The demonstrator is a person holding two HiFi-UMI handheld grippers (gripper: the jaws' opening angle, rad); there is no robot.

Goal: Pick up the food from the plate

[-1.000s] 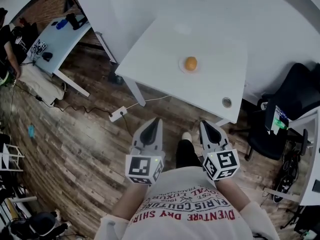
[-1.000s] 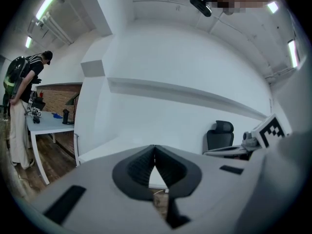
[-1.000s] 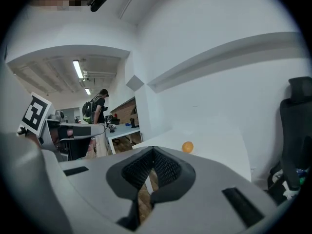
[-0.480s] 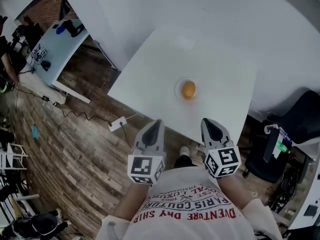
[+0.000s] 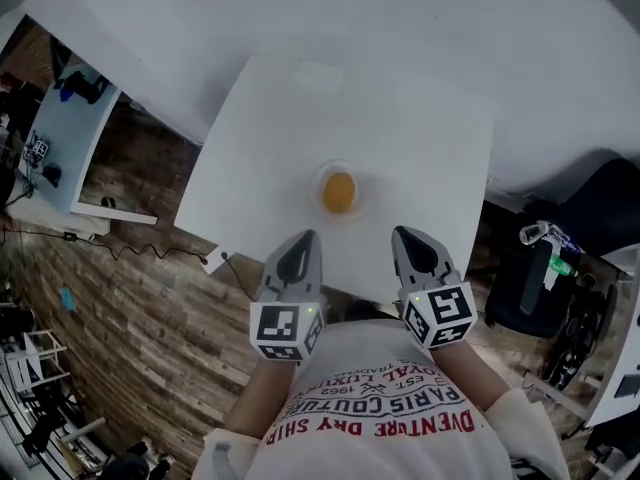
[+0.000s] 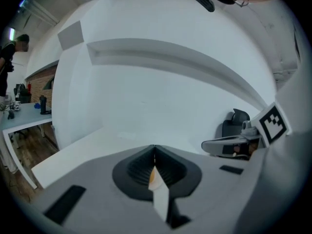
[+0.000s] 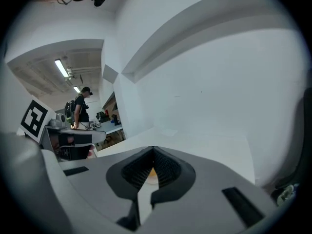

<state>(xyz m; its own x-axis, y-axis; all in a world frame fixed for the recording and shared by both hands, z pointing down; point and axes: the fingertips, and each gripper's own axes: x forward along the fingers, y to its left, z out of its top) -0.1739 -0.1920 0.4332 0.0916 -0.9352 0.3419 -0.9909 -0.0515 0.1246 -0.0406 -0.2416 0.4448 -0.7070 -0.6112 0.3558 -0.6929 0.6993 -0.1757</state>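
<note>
An orange round piece of food (image 5: 339,191) sits on a small clear plate (image 5: 360,205) on the white table (image 5: 420,138). Both grippers hover side by side at the table's near edge, short of the plate. My left gripper (image 5: 303,239) is shut and empty, just left of the plate. On the other side, my right gripper (image 5: 405,233) is also shut with nothing in it. In the left gripper view the jaws (image 6: 154,148) meet, and a sliver of the orange food (image 6: 151,178) shows through the slit. The right gripper view shows its jaws (image 7: 152,149) touching too, with the food (image 7: 152,172) peeking behind.
A flat white slip (image 5: 318,75) lies at the table's far side. A black chair (image 5: 605,193) stands to the right and another desk (image 5: 65,133) to the left on the wood floor. A power strip (image 5: 212,260) lies below the table's left corner. A person (image 7: 80,106) stands far off.
I have come closer to the table: the plate and food now lie just ahead of both grippers. Both grippers stay shut.
</note>
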